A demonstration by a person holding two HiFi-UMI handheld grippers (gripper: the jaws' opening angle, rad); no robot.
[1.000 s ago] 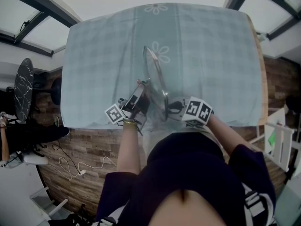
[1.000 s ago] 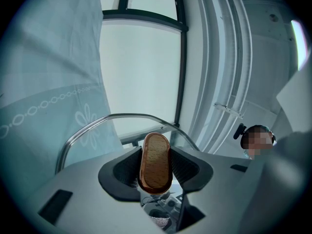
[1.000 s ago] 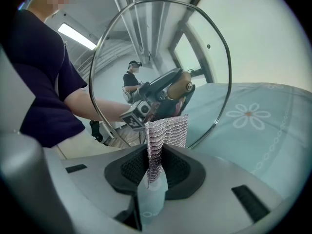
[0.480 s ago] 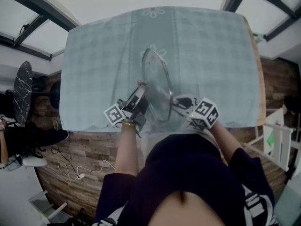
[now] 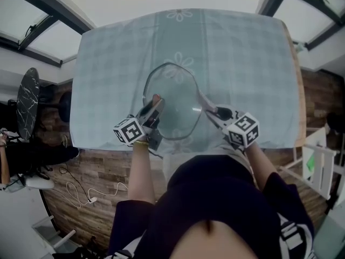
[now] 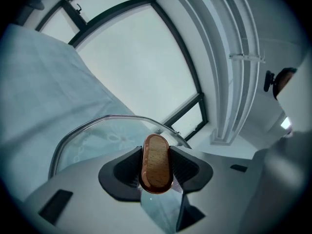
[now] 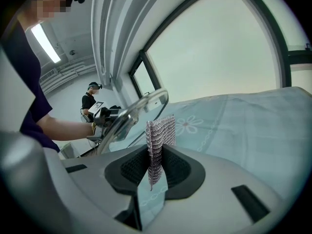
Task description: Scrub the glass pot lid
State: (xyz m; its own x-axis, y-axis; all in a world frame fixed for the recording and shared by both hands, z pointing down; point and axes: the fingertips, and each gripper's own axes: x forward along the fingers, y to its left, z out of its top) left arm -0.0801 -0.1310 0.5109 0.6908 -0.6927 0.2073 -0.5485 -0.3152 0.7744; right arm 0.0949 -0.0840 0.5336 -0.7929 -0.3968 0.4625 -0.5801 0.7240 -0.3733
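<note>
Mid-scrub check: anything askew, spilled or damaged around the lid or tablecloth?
Nothing stands out. The glass lid hangs tilted above the tablecloth, gripped by its wooden knob in the left claw; the right claw pinches the scrub cloth. No spill or crack shows.

Pale blue flowered tablecloth [image 5: 108, 63], wood-plank floor [image 5: 97, 166], dark-framed windows [image 6: 136, 67], white cable [image 5: 91, 197] on floor, strip light [image 7: 46, 43] overhead

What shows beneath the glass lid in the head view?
Through the glass lid, the flower-printed tablecloth. The left claw, shut on the lid's knob, hides a patch.
</note>
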